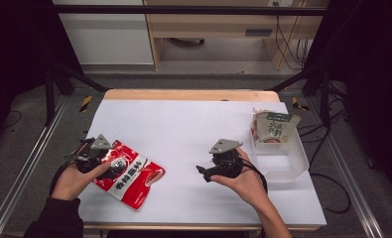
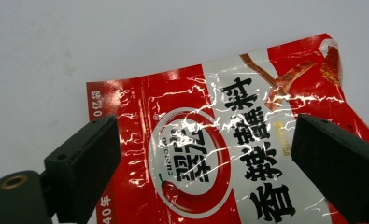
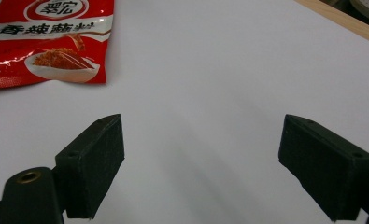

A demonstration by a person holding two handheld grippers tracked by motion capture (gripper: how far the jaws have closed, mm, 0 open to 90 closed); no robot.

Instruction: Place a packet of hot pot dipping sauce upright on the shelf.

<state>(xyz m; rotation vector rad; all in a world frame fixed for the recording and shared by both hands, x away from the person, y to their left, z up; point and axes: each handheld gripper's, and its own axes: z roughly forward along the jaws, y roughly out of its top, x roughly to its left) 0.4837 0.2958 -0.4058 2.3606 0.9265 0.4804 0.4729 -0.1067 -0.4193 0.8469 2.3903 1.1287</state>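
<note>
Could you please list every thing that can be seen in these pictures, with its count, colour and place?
red seasoning packet: 1, red with white band and black Chinese characters, flat on the sheet at front left, under the left gripper.
clear plastic bin: 1, transparent, on the right edge of the sheet.
green-and-white packet: 1, green and white, standing in the far end of the bin.
white sheet: 1, white, covering the table top.
wooden table: 1, light wood, its far edge visible behind the sheet.
left gripper: 1, black, jaws apart over the red packet.
right gripper: 1, black, jaws apart over bare sheet, near the middle.
hands: 2, one holding each gripper, coming from the front edge.
</note>
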